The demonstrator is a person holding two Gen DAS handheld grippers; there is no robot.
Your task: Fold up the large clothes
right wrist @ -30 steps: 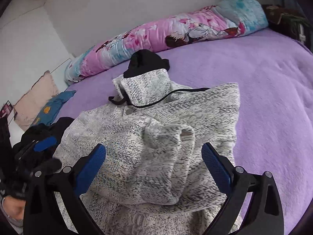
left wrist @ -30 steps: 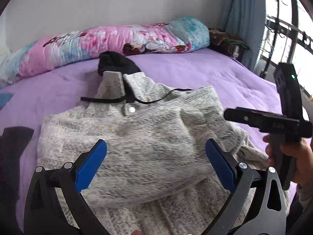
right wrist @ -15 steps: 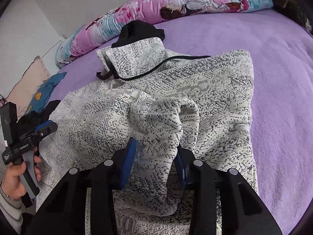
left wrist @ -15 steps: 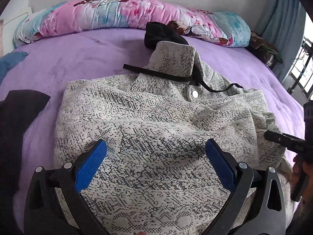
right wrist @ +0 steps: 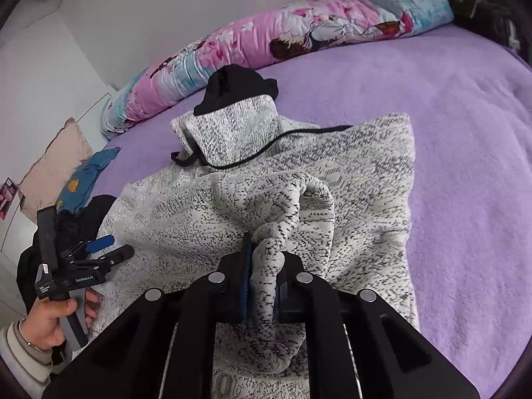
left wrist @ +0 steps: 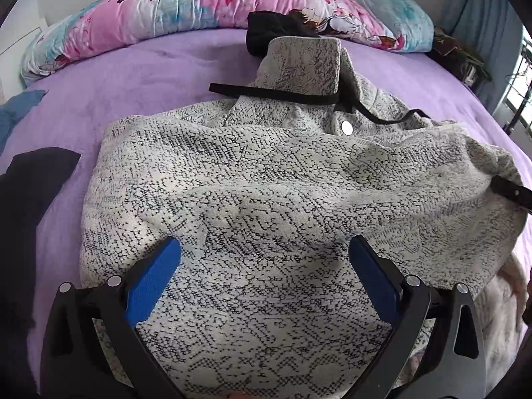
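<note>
right wrist view: right gripper (right wrist: 262, 286) just closed, pinching sleeve fold of one grey knit sweater (right wrist: 349, 173); left gripper (left wrist: 264, 277) spread wide over it, on purple bed (right wrist: 465, 133)

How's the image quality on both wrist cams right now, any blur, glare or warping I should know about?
Left wrist view: sharp, soft daylight, no glare; fisheye bows the purple bed and darkens the corners. Right wrist view: also sharp; the right gripper, shut on a bunched fold of the grey sweater, blocks the lower frame; the white wall is bright, not blown out.
</note>
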